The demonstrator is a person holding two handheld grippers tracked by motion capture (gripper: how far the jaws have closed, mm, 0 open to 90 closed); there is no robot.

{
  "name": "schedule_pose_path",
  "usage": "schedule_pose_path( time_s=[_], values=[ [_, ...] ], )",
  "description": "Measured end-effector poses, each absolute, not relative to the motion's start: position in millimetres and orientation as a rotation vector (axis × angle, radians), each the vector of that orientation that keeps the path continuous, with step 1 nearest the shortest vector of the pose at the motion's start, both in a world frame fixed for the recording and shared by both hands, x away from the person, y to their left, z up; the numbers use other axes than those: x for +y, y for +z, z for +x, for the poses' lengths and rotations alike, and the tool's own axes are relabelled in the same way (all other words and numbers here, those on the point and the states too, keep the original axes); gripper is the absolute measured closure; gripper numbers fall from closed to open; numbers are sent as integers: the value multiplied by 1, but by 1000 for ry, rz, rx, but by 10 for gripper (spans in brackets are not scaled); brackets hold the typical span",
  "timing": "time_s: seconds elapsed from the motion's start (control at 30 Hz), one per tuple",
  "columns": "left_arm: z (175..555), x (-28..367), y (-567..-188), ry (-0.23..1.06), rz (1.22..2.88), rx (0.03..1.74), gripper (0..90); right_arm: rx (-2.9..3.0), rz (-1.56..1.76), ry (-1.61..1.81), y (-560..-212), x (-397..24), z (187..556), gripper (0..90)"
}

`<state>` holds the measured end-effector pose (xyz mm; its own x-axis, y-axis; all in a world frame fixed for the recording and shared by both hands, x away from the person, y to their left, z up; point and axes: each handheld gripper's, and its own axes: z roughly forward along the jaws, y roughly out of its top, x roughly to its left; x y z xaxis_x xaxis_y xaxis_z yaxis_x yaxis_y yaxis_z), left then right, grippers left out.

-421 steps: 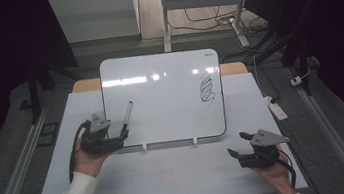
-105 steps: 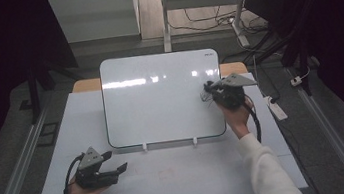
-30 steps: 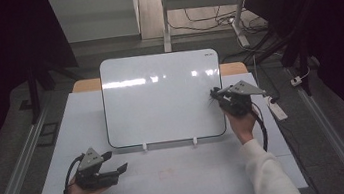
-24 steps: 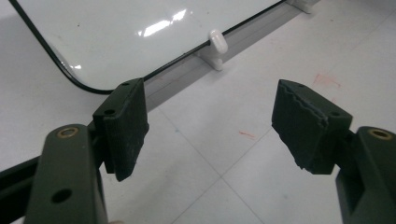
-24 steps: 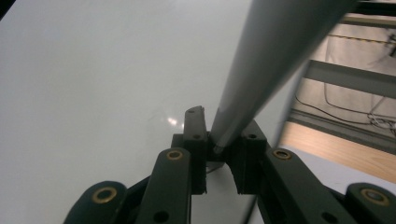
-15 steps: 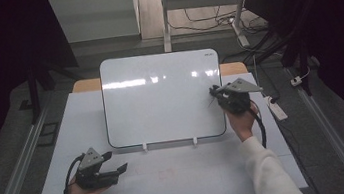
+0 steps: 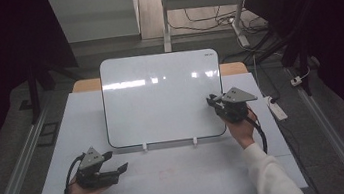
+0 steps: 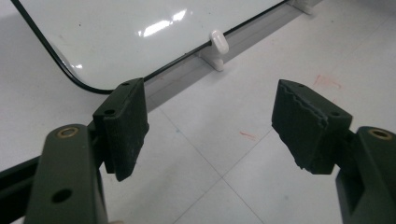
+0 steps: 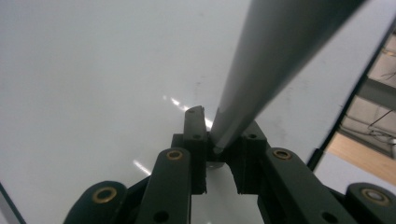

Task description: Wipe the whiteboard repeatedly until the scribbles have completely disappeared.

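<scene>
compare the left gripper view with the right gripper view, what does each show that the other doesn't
Left gripper view alone: the left gripper, its jaws wide apart with nothing between them, over the white table with faint red marks, plus the whiteboard's lower edge and a white support clip.

Right gripper view alone: the right gripper shut on a grey stick-like tool, probably a marker or eraser, slanting up and to the right in front of the board.

Both: the glossy whiteboard with its thin dark border, clean of writing wherever it appears.

The scribble is gone from the whiteboard (image 7: 160, 96) — the right gripper (image 7: 213, 102) lower now.
</scene>
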<state>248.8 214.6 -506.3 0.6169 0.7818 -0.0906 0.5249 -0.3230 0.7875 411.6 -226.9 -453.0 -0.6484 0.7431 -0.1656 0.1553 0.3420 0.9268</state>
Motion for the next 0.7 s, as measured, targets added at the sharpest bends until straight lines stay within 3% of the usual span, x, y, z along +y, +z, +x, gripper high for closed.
schedule_pose_path(
  time_s=[0.1, 0.27, 0.4, 0.57, 0.7],
  values=[
    [247, 214, -505, 395, 2005, 1020, 278, 1920, 918, 1376, -448, -246, 421, 780],
    [249, 216, -506, 392, 2002, 1031, 277, 2054, 753, 1298, -457, -228, 407, 781],
    [247, 214, -505, 394, 2005, 1020, 278, 1974, 891, 1380, -452, -244, 416, 780],
    [249, 215, -506, 390, 2002, 1029, 277, 2100, 713, 1270, -461, -220, 401, 780],
    [247, 215, -504, 397, 2001, 1020, 278, 1993, 884, 1380, -456, -239, 411, 780]
  ],
)
